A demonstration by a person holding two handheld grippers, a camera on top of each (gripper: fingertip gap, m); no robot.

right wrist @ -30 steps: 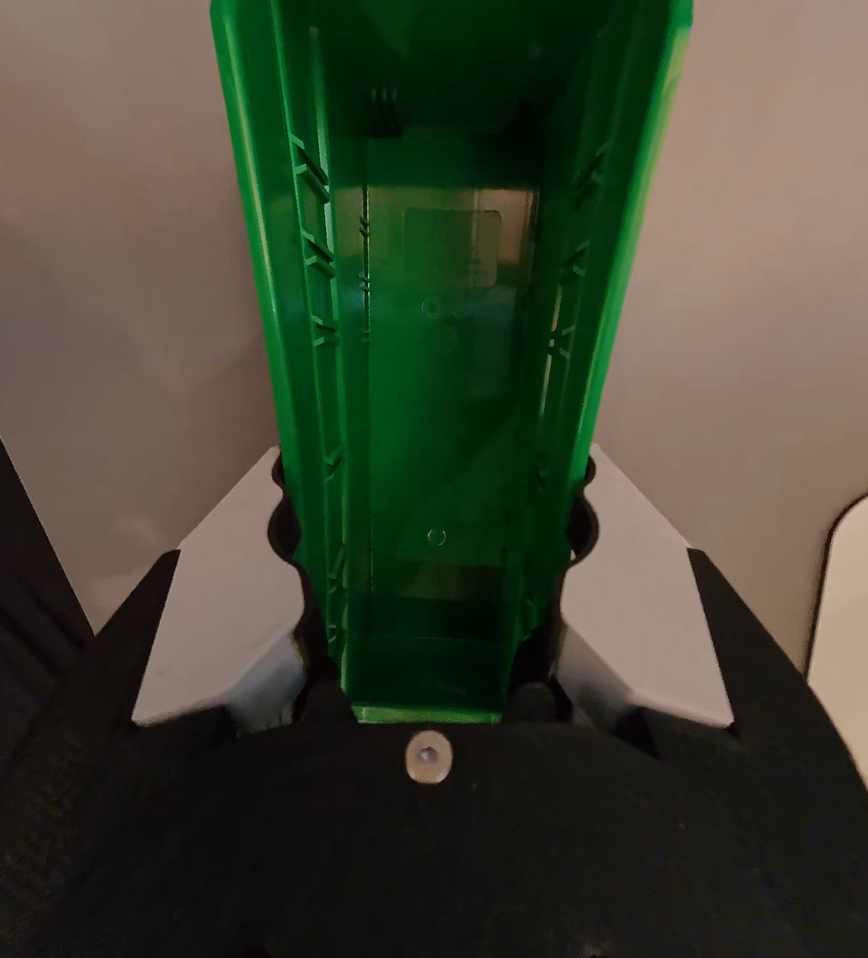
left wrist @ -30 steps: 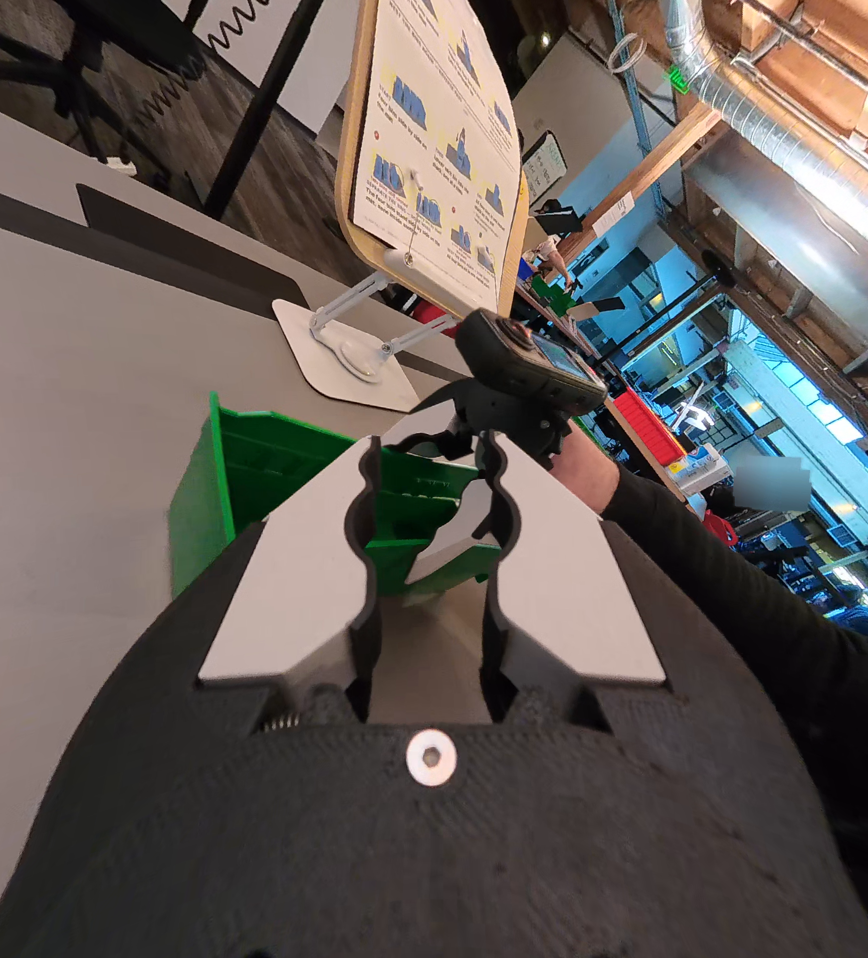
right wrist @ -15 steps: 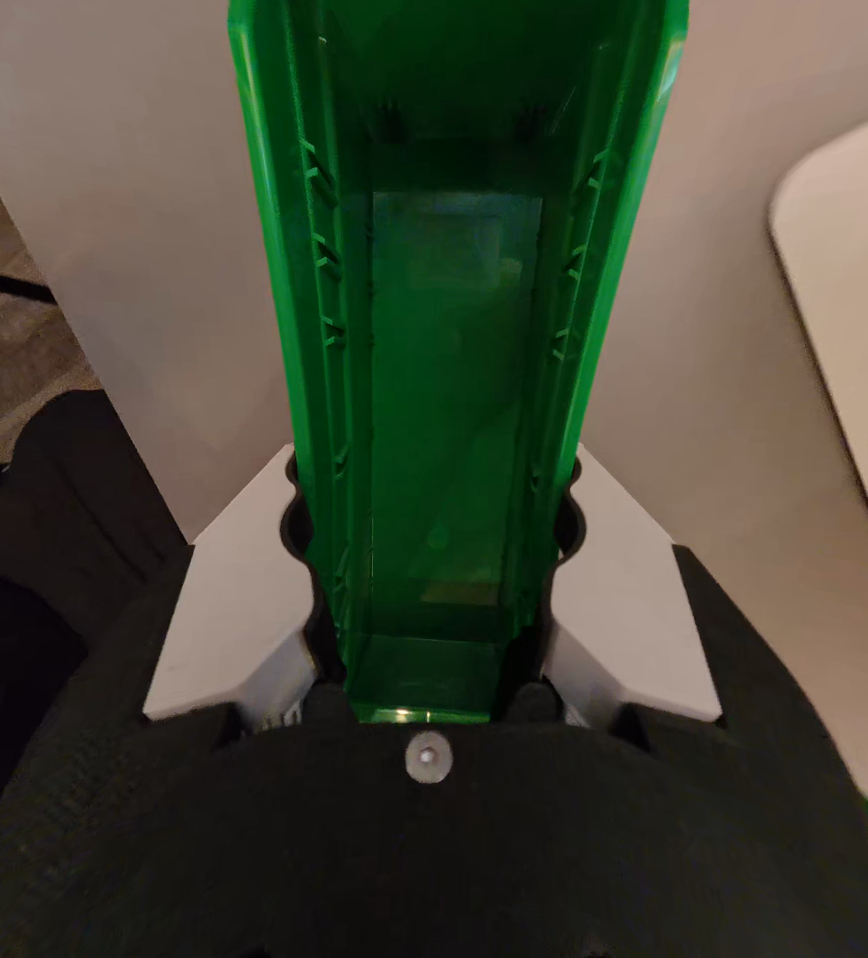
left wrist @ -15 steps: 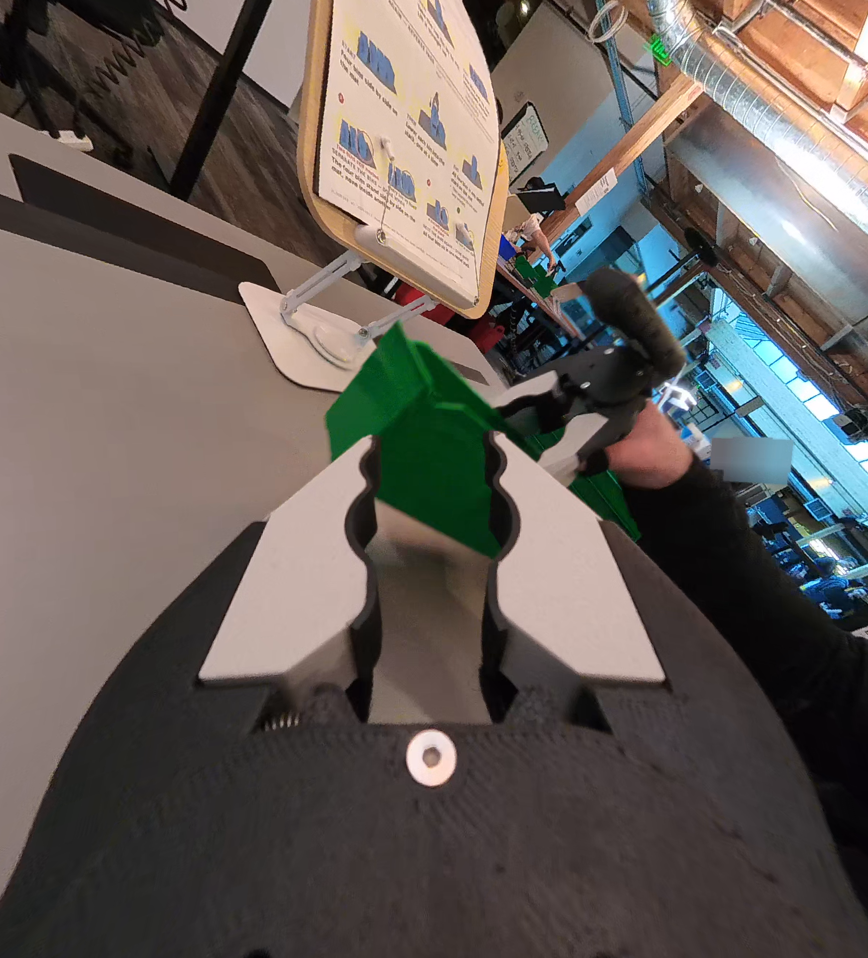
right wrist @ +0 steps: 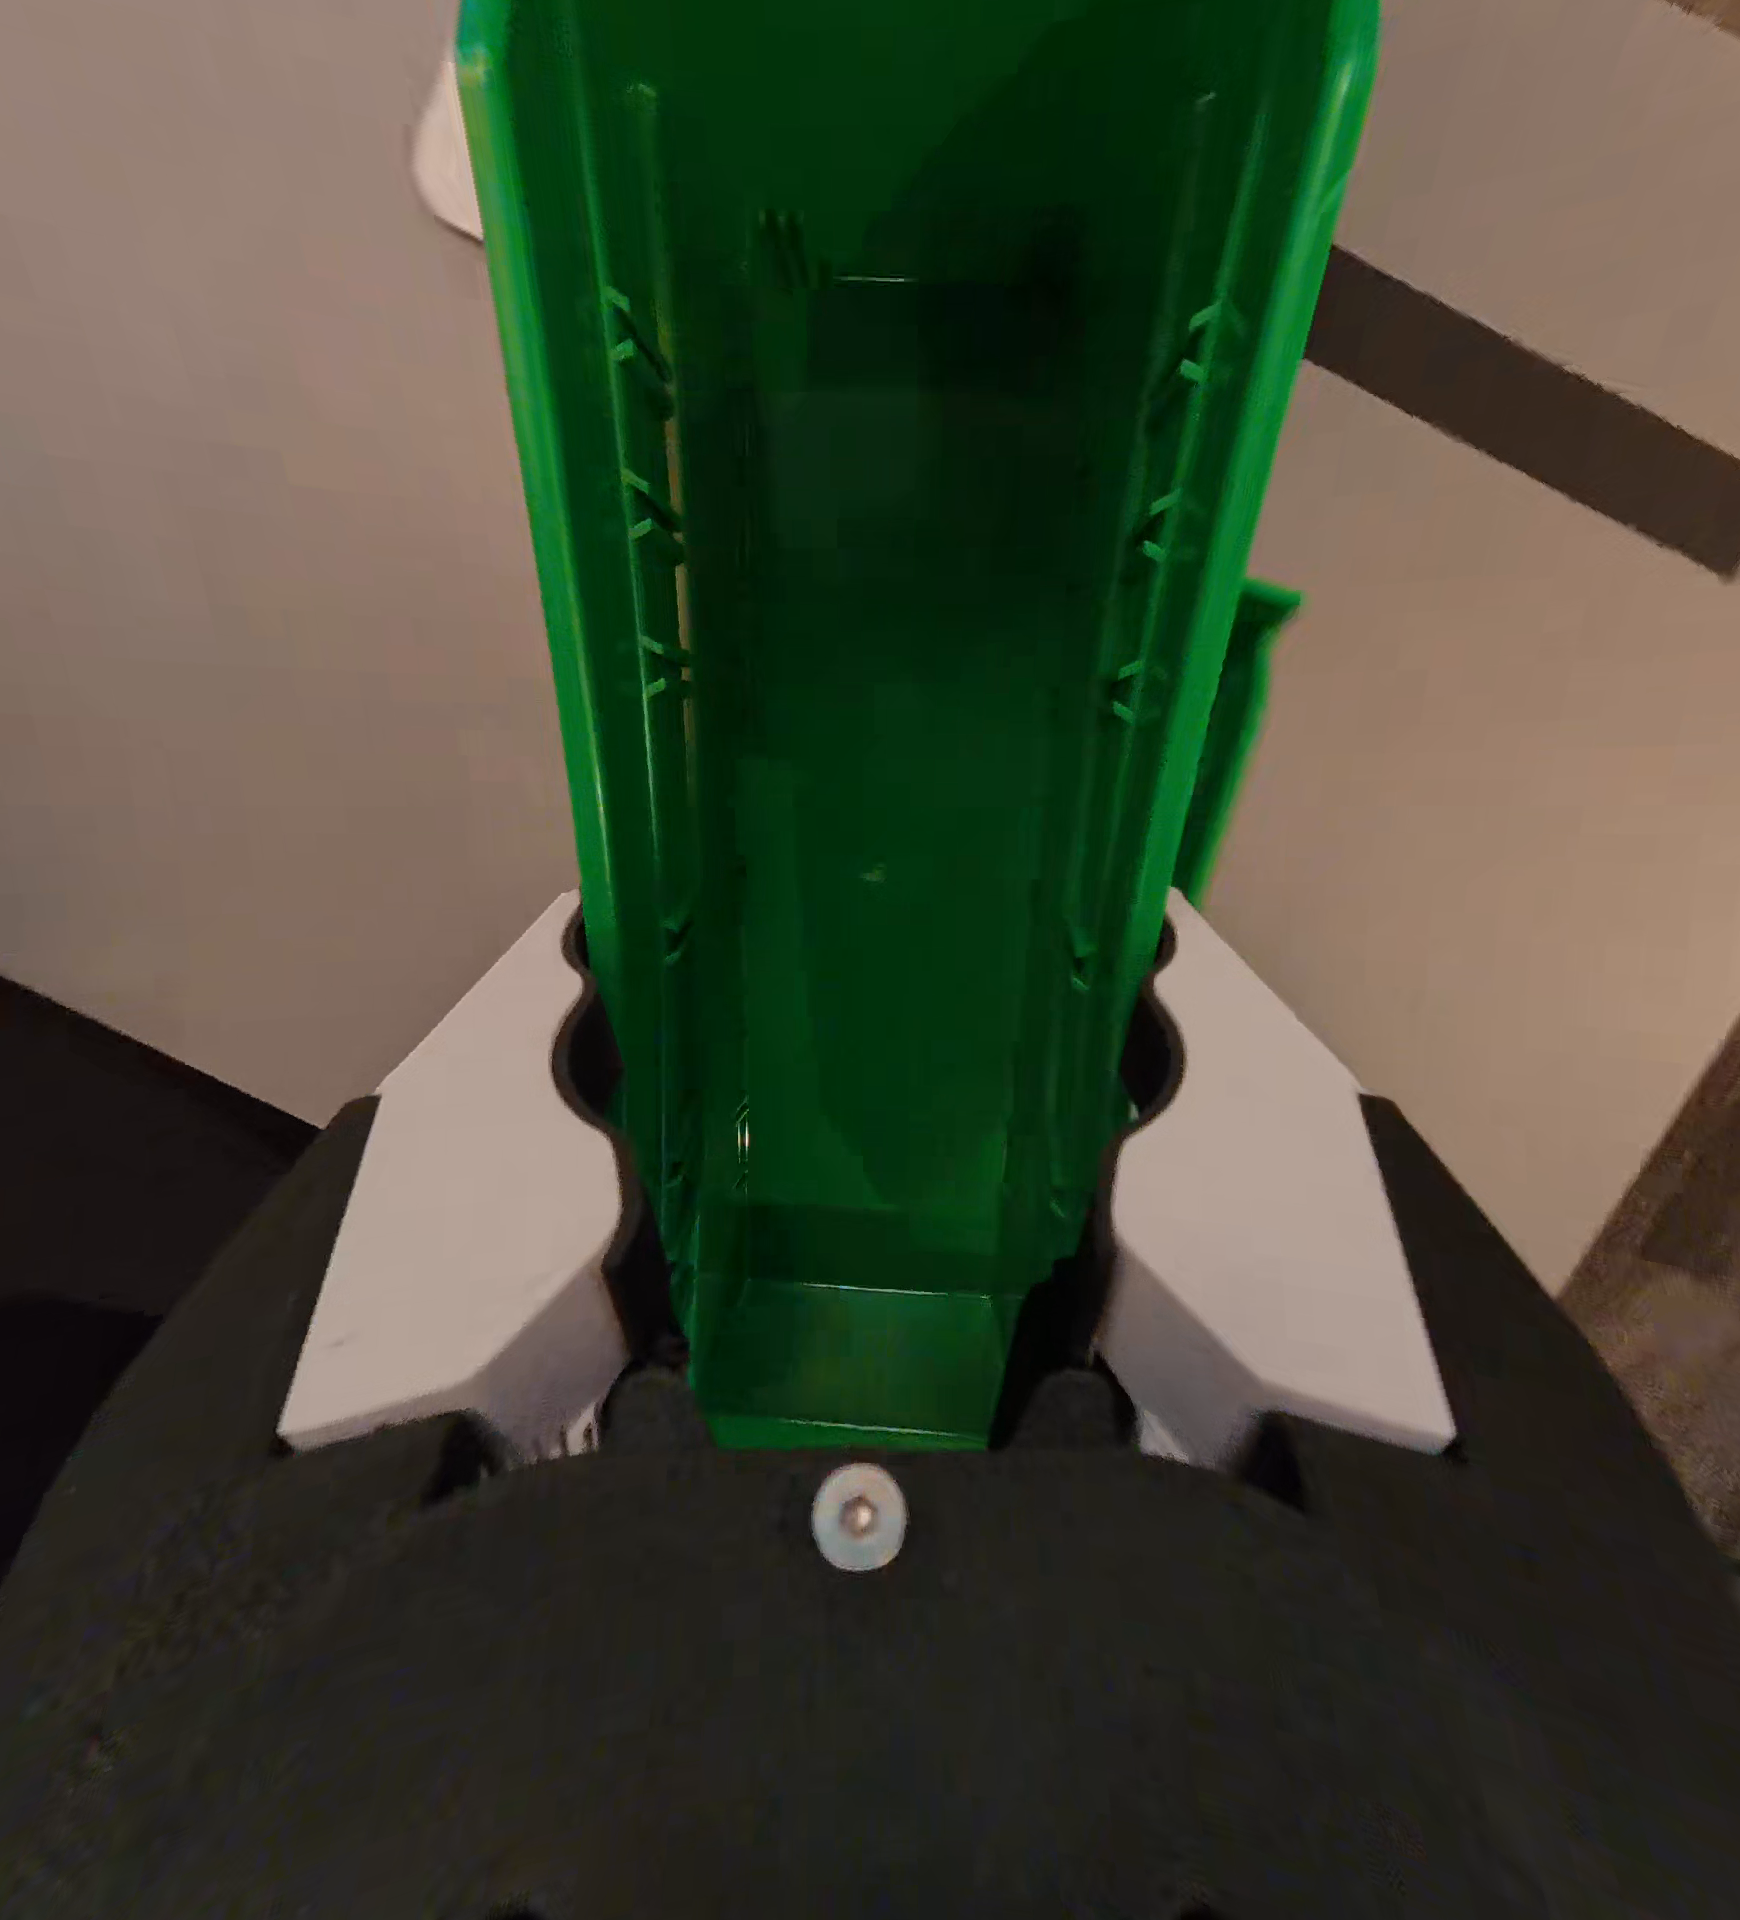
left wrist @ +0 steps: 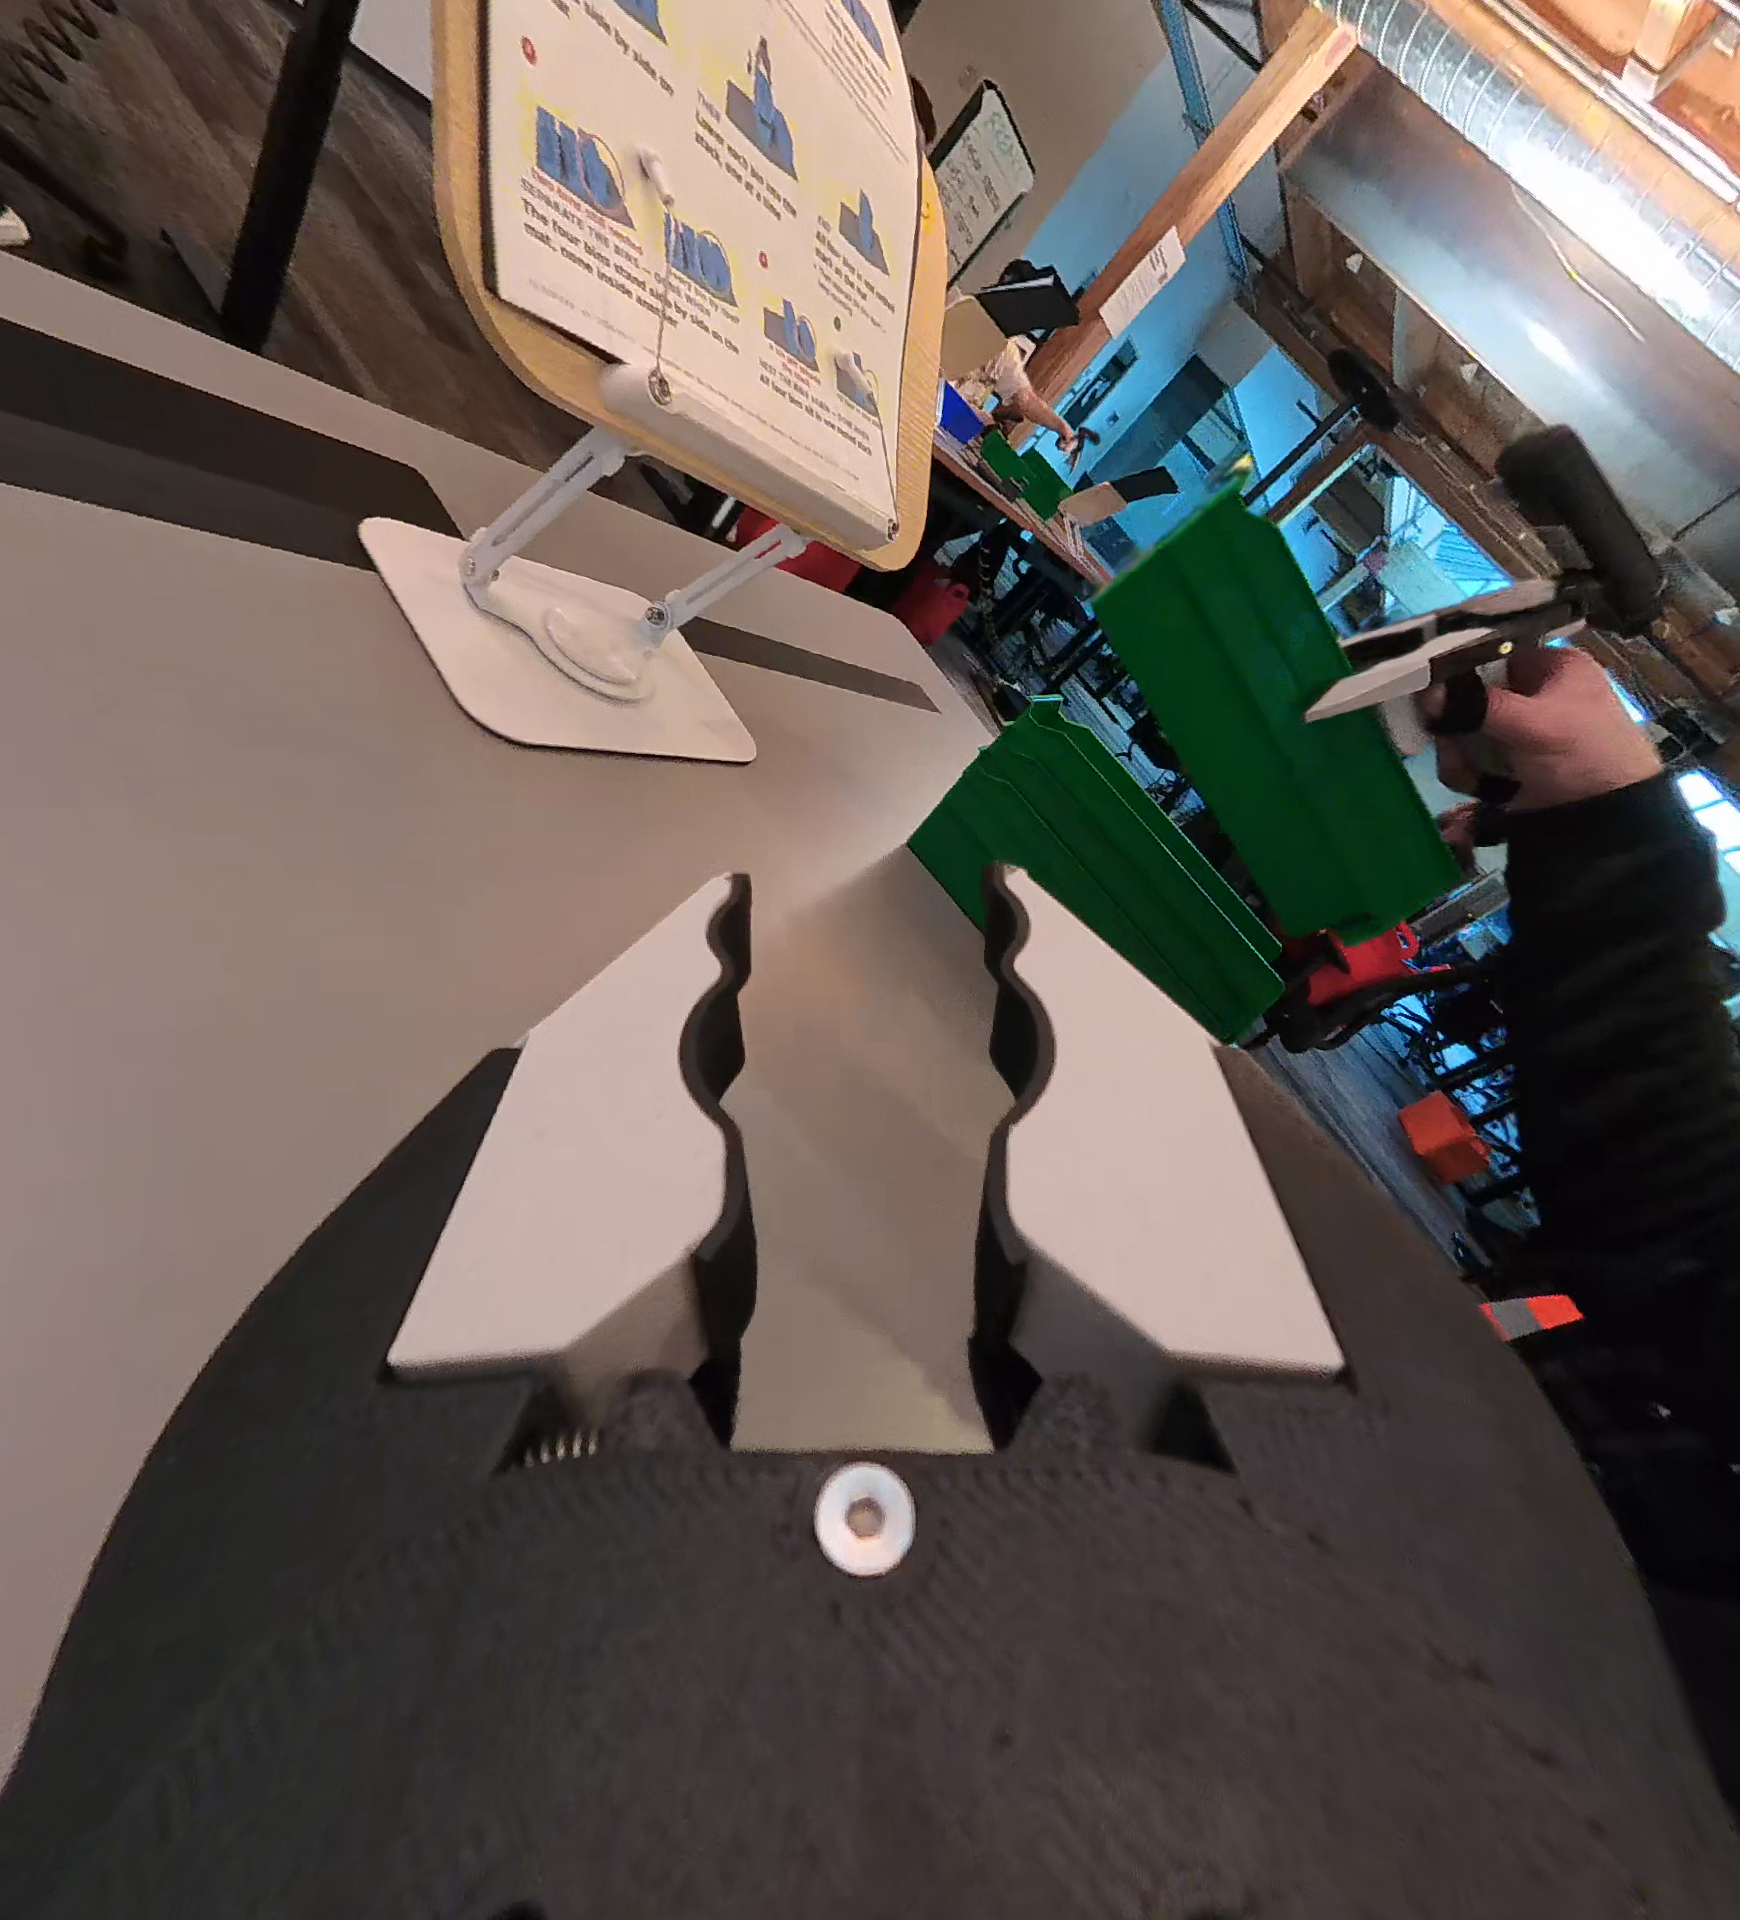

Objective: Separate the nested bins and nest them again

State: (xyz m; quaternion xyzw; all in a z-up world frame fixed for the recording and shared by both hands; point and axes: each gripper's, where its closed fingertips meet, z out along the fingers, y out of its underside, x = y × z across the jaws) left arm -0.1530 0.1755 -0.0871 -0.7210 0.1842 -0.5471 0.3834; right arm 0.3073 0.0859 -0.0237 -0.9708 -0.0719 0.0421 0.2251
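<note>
the separating step is in hand: one bin (right wrist: pixel 907 727) is gripped by the right tongs (right wrist: pixel 871 1039) and held above the tabletop (left wrist: pixel 170 831), apart from the stack (left wrist: pixel 1084 862) there. the left tongs (left wrist: pixel 866 997) are open, empty. next, a clear spot beside the stack is called for.

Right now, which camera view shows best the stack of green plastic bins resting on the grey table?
The left wrist view: the stack of green plastic bins shows there. The right wrist view shows only a green edge behind the held bin.
</note>
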